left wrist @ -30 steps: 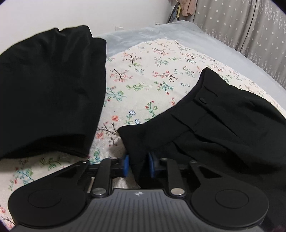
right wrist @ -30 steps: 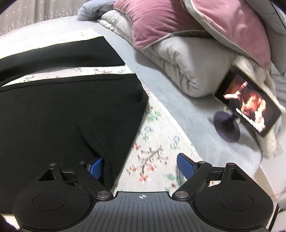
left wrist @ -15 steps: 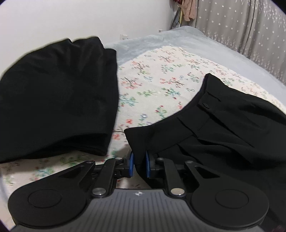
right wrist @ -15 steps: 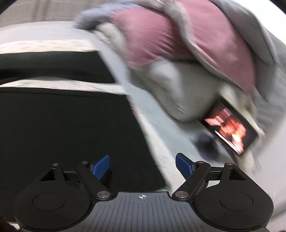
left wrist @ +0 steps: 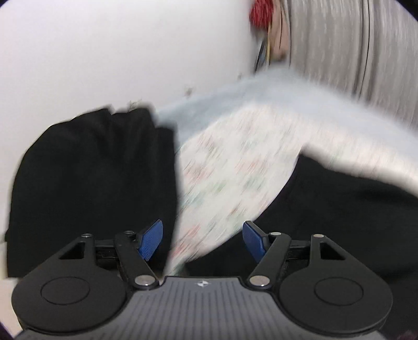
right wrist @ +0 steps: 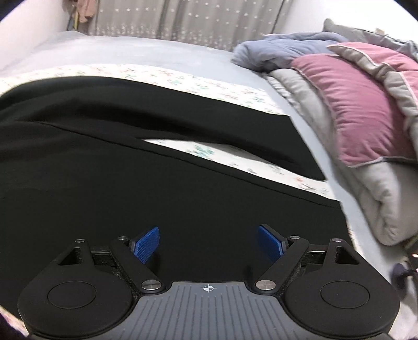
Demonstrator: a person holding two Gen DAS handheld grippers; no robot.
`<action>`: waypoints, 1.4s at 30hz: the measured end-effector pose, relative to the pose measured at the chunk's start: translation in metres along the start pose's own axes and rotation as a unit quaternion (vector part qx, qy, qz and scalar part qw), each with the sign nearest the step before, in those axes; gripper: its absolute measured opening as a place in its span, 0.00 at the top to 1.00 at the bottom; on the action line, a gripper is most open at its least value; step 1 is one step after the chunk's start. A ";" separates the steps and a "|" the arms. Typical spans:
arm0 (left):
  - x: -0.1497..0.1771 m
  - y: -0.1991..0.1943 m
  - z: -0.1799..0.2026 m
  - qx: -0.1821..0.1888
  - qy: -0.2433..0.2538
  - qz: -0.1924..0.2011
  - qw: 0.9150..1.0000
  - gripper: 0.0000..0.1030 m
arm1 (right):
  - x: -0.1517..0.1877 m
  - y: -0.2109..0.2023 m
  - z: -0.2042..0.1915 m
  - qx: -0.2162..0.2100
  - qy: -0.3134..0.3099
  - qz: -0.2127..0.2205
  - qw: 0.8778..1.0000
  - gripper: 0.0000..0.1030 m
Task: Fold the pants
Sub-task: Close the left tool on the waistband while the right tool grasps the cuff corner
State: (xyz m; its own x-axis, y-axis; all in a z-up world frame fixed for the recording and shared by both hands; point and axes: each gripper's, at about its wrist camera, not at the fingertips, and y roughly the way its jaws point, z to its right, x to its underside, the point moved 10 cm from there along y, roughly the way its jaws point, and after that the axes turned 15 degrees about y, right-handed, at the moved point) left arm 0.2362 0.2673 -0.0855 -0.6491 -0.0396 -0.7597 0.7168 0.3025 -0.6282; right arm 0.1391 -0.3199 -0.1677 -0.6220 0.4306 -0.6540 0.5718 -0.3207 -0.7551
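Note:
Black pants (right wrist: 130,188) lie spread over a floral sheet (right wrist: 198,78) on the bed, both legs reaching toward the right. Their waist end (left wrist: 339,209) fills the right of the blurred left wrist view. My left gripper (left wrist: 202,239) hangs above the sheet beside that waist, its jaws opening, with no cloth between the blue pads. My right gripper (right wrist: 209,244) hovers open over the near leg, nothing between its fingers.
A second black garment (left wrist: 91,188), folded, lies at the left by the white wall. Rolled grey and pink bedding (right wrist: 365,112) is piled at the right. A grey curtain (right wrist: 196,23) hangs behind the bed. A small dark stand (right wrist: 399,274) sits at the right edge.
My left gripper let go of the waist corner, opened and lifted, tilting up toward the wall. My right gripper swung left from the leg's hem edge over the pants, staying open.

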 end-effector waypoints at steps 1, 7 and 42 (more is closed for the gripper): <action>-0.016 0.005 0.011 0.032 -0.008 0.012 0.999 0.19 | 0.000 0.003 -0.005 -0.008 -0.001 -0.002 1.000 0.18; -0.080 0.096 0.100 0.141 0.023 -0.011 0.990 0.02 | -0.001 0.019 -0.025 -0.041 -0.017 -0.015 0.999 0.18; -0.127 0.229 0.144 0.120 0.083 -0.013 0.989 0.88 | -0.242 0.297 0.073 0.024 0.327 -0.141 0.934 0.46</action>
State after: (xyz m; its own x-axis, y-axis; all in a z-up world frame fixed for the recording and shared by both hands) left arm 0.5200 0.2044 -0.1571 -0.6866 0.1192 -0.7172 0.7264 0.0687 -0.6839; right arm 0.4199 -0.5809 -0.2370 -0.2761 0.9216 -0.2728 0.3998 -0.1480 -0.9046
